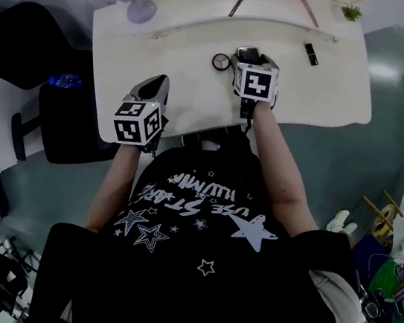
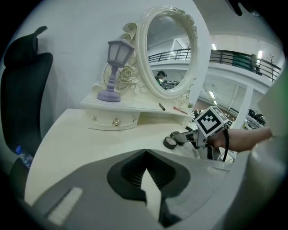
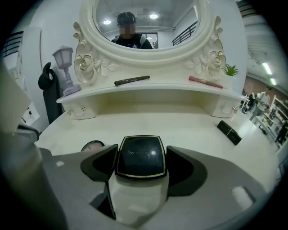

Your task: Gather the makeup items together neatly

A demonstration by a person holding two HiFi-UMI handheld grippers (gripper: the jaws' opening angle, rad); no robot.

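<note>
R gripper (image 1: 249, 59) is clamped on the glossy black square compact w/ gold rim (image 3: 140, 155), mid cream worktop (image 1: 332, 94), toward its front edge. L gripper (image 2: 145, 152): jaws together, empty, near the front-left corner.

Risk: the lid looks like hard, slick plastic w/ rounded corners, gripped by its side edges only, so it may pivot or slip if you tilt.

The small round dark-rimmed compact (image 3: 92, 146) lies just left of it; a careless set-down would prob. knock it.

On the raised back shelf (image 3: 148, 92), the slim dark pencil (image 3: 131, 80) and pink stick (image 3: 205, 81) look round, so roll-prone. The black boxy lipstick tube (image 3: 229, 132), toward the right edge, less so.

Cream vanity table (image 1: 332, 94) bears round compact (image 1: 220, 62); black lipstick (image 1: 311, 54).
</note>
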